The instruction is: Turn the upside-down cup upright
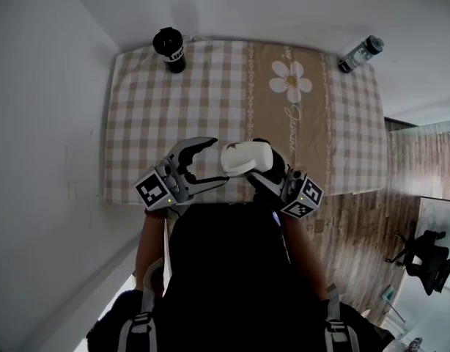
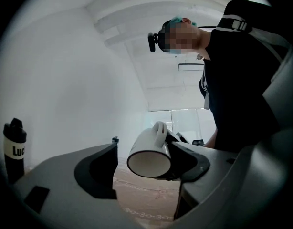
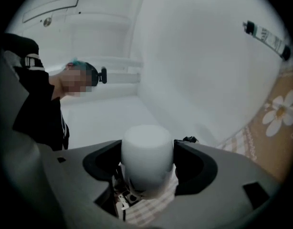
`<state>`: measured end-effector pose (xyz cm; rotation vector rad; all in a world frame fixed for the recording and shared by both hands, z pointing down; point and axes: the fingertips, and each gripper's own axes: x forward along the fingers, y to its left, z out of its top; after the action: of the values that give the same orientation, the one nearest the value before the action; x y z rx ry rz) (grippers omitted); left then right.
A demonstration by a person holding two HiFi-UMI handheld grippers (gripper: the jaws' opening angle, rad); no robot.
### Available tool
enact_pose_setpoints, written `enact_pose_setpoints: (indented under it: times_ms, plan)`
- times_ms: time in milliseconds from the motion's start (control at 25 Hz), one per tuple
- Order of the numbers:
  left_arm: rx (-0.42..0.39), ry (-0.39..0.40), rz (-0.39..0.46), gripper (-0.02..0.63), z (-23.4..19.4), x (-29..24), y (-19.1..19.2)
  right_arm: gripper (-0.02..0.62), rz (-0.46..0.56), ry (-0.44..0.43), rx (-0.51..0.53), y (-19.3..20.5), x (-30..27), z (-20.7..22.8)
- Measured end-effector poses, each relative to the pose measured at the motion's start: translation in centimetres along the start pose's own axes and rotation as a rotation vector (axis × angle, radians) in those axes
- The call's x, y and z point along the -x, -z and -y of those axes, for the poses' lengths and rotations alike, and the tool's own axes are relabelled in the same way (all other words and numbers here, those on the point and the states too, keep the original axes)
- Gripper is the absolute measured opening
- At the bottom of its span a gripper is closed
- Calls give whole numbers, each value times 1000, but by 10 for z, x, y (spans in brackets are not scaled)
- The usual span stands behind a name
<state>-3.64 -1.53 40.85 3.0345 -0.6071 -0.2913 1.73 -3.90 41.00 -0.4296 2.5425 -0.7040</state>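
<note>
Above the near edge of the table, a white cup [image 1: 247,158] lies on its side, and my right gripper [image 1: 263,166] is shut on its body. In the right gripper view the cup [image 3: 147,149] fills the gap between both jaws of that gripper [image 3: 147,162], its closed end pointing away from the camera. My left gripper [image 1: 220,162] faces it from the left with jaws spread wide. In the left gripper view the cup [image 2: 149,154] shows its flat end and its handle, close against the right jaw, with a clear gap to the left jaw. That gripper [image 2: 156,160] grips nothing.
The table [image 1: 210,94] wears a beige checked cloth with a daisy print. A black bottle [image 1: 170,50] stands at the far left corner and a clear bottle [image 1: 360,53] at the far right. Wood floor and a black chair [image 1: 426,259] lie to the right.
</note>
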Motion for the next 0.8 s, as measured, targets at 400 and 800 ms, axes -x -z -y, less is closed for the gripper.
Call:
enact_pose_setpoints:
  times_ms: [400, 800]
  plan:
    - [-40, -120, -180, 215, -12, -31, 55, 334, -104, 252, 192, 14, 3, 53]
    - [-147, -104, -232, 151, -11, -29, 56, 337, -195, 217, 389, 21, -4, 47]
